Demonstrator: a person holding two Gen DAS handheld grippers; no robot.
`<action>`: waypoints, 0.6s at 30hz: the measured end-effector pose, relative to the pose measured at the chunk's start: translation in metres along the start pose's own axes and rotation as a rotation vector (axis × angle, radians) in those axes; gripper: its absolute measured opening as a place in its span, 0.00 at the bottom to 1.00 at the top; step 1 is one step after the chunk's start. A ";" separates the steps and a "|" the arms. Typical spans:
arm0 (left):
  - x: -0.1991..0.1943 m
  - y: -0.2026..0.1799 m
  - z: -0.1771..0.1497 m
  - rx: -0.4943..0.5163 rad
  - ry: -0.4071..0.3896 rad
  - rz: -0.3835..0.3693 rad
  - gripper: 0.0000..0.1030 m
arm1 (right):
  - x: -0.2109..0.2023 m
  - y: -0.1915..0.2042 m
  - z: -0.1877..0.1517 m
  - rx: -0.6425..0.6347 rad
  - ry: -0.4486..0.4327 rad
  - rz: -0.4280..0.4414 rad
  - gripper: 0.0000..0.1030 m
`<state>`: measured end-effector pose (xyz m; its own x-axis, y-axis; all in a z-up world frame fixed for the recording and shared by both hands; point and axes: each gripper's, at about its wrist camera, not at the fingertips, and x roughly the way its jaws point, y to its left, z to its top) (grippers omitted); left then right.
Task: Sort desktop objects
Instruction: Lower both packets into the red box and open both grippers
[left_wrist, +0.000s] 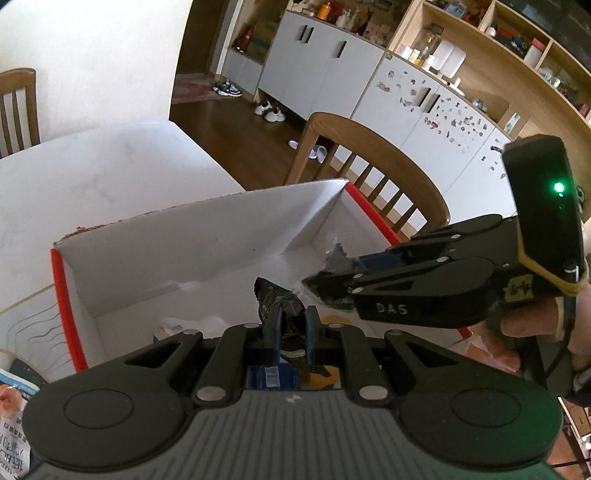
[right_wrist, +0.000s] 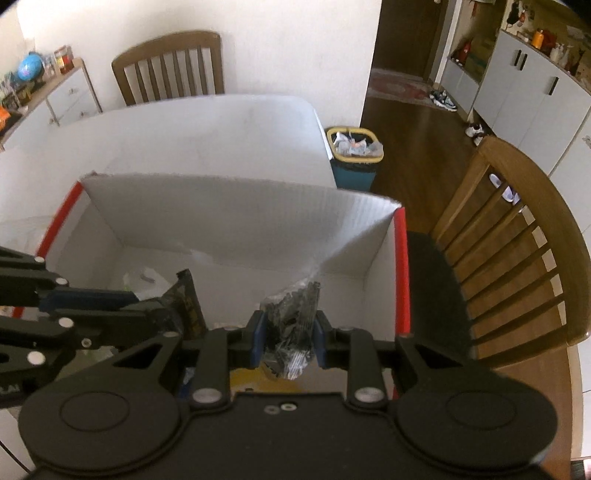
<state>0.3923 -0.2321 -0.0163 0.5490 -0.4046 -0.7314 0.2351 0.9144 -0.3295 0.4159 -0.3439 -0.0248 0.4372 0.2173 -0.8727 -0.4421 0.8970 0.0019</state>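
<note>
A white cardboard box with red edges stands on the white table; it also shows in the right wrist view. My left gripper is shut on a dark snack packet and holds it over the box; that packet also shows in the right wrist view. My right gripper is shut on a crumpled clear plastic bag with dark contents, also over the box. In the left wrist view the right gripper reaches in from the right with the bag.
White wrappers lie on the box floor. A wooden chair stands right of the box, another chair at the table's far side. A bin stands beyond the table corner. A printed packet lies left of the box.
</note>
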 end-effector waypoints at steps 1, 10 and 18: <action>0.002 0.000 0.000 -0.003 0.007 -0.001 0.11 | 0.003 0.000 0.001 -0.003 0.006 0.002 0.25; 0.024 0.004 0.003 -0.023 0.052 0.004 0.11 | 0.016 -0.002 0.002 0.023 0.008 0.008 0.25; 0.036 0.005 0.001 0.006 0.075 0.036 0.11 | 0.031 0.003 0.003 0.010 0.029 0.004 0.25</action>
<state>0.4138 -0.2422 -0.0431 0.4957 -0.3707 -0.7854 0.2208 0.9284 -0.2988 0.4308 -0.3337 -0.0508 0.4129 0.2099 -0.8863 -0.4357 0.9000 0.0101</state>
